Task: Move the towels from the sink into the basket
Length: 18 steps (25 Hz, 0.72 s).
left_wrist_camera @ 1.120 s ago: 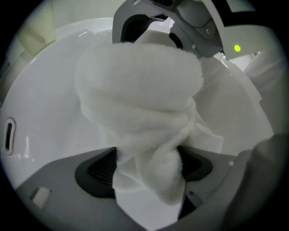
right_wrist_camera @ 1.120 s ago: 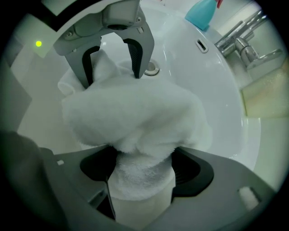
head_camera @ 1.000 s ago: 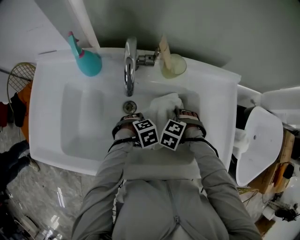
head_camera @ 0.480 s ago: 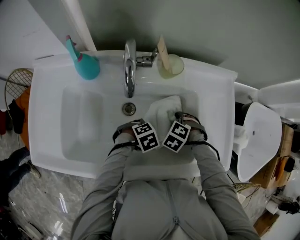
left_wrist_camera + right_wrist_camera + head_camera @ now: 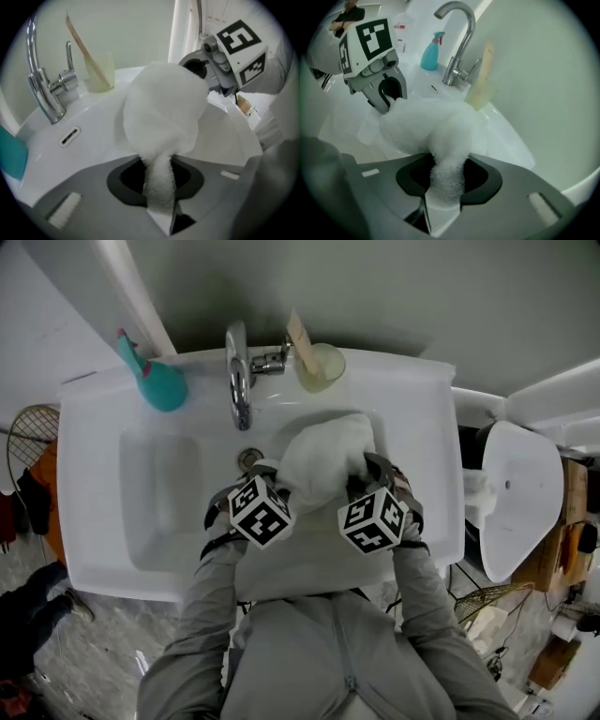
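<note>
Both tools engaged on one white towel (image 5: 323, 460). Left gripper (image 5: 279, 482): jaws have just been closing and now pinch a twisted fold of the terry. Right gripper (image 5: 361, 476): jaws have just been closing too, clamped on the opposite fold. The towel is bunched between them over the sink (image 5: 103, 474) basin, in front of the tap (image 5: 236, 381) and to its right. Teal spray bottle (image 5: 155, 381) stands left of the tap. Pale cup (image 5: 319, 367) stands just right of the tap, behind the towel.
</note>
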### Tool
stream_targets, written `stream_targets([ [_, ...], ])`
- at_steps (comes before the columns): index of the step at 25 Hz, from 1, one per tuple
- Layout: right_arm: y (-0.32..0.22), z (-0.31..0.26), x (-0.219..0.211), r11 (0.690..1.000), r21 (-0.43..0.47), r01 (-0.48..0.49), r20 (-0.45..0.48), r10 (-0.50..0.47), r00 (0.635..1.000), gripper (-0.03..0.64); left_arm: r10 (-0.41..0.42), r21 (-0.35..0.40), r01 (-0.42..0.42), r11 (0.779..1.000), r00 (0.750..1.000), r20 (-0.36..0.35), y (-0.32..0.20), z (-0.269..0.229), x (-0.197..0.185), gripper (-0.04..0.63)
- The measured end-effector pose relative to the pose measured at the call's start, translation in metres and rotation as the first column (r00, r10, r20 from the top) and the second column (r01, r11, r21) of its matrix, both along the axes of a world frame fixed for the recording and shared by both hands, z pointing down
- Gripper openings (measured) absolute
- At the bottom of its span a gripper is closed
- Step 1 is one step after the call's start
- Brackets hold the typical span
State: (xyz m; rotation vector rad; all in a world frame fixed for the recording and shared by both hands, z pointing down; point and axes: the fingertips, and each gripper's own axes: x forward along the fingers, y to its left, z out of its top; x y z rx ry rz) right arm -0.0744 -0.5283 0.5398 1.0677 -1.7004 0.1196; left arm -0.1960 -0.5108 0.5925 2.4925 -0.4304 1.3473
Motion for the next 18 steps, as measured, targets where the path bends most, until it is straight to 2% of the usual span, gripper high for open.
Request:
stream_targets([
  [4,0.003,-0.039,0.004,0.99,0.123,-0.063,0.05,0.057,0.997,0.14,-0.03,0.084,0.036,0.996,0.997,-0.064,-0.008,-0.038,0.0,0.146],
  [9,0.019,-0.083,0.011,0.955,0.269,-0.122,0.099,0.099,0.99,0.141,-0.031,0.212,0.053,0.976,0.994,-0.105,-0.012,-0.086,0.004,0.146],
  [13,0.045,-0.11,0.032,0.916,0.342,-0.207,0.146,0.166,0.975,0.141,0.029,0.301,0.007,0.954,0.993,-0.114,-0.003,-0.124,0.023,0.146],
  [18,0.105,-0.139,0.077,0.85,0.416,-0.322,0.203,0.258,0.945,0.141,0.13,0.402,-0.068,0.913,0.983,-0.129,0.035,-0.164,0.07,0.146],
])
